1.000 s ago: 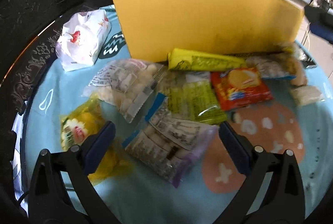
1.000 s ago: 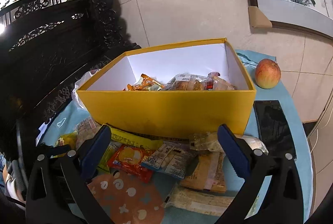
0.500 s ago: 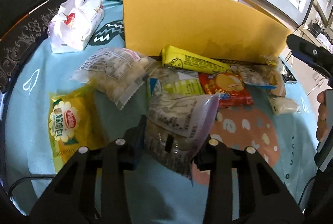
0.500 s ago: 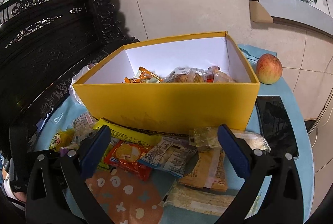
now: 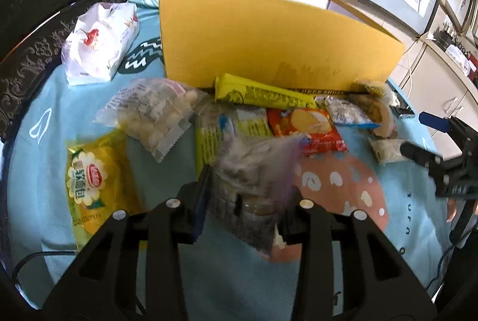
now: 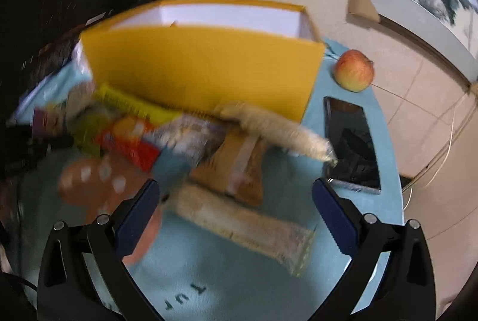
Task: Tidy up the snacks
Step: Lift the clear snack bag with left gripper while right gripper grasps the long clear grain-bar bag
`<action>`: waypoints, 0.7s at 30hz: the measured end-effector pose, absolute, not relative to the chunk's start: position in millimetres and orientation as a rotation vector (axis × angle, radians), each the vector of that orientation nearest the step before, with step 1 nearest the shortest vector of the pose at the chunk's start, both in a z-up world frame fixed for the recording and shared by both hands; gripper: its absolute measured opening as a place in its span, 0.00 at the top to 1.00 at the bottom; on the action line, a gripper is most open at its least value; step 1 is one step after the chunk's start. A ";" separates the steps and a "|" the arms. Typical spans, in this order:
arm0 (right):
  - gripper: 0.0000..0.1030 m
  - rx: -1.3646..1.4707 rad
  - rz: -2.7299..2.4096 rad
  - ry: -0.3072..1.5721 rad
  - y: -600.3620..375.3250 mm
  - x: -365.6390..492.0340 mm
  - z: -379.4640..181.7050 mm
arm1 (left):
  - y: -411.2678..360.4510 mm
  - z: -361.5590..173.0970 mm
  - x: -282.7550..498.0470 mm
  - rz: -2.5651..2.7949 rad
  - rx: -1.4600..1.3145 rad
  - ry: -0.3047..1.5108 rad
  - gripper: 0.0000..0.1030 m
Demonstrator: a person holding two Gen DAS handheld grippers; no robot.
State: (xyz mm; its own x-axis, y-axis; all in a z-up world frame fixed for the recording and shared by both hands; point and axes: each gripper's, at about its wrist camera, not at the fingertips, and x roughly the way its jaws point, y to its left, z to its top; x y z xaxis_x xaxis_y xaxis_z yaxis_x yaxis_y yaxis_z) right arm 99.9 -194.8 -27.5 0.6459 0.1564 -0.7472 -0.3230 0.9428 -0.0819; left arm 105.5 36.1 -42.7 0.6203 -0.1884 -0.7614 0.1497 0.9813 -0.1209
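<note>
White tissue pack far left on desk, yellow bun packet below it. Left claw clamped on purple-edged snack bag, bag raised over pile. Yellow box behind, long yellow bar against its wall, red cracker pack beside. Right claw spread wide, nothing between pads, over pale wafer pack. Phone and apple at right.

Left gripper angled downward, fingers clamped on a packet — right gripper also angled downward, fingers spread wide, empty.
</note>
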 end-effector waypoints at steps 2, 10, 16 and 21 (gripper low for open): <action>0.01 -0.293 0.302 0.826 -188.0 95.8 -33.3 | 35.4 -43.5 105.2 -0.198 -0.047 0.883 0.63; 0.09 -0.498 0.414 0.890 -186.8 108.1 -56.1 | 29.1 -44.7 102.5 -0.235 -0.049 0.884 0.63; 0.61 -0.385 0.485 0.931 -185.3 109.3 -51.7 | 26.5 -53.0 106.0 -0.227 -0.044 0.909 0.58; 0.70 -0.201 0.503 0.984 -193.7 106.7 -47.6 | 22.9 -61.6 107.1 -0.241 -0.035 0.923 0.51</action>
State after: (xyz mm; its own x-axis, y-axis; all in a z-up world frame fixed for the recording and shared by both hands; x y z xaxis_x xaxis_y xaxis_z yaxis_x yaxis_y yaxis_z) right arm 106.7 -193.7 -47.6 0.4510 0.3149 -0.8351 -0.4925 0.8681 0.0613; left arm 107.1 22.9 -61.6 0.5782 -0.2213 -0.7853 0.1911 0.9725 -0.1333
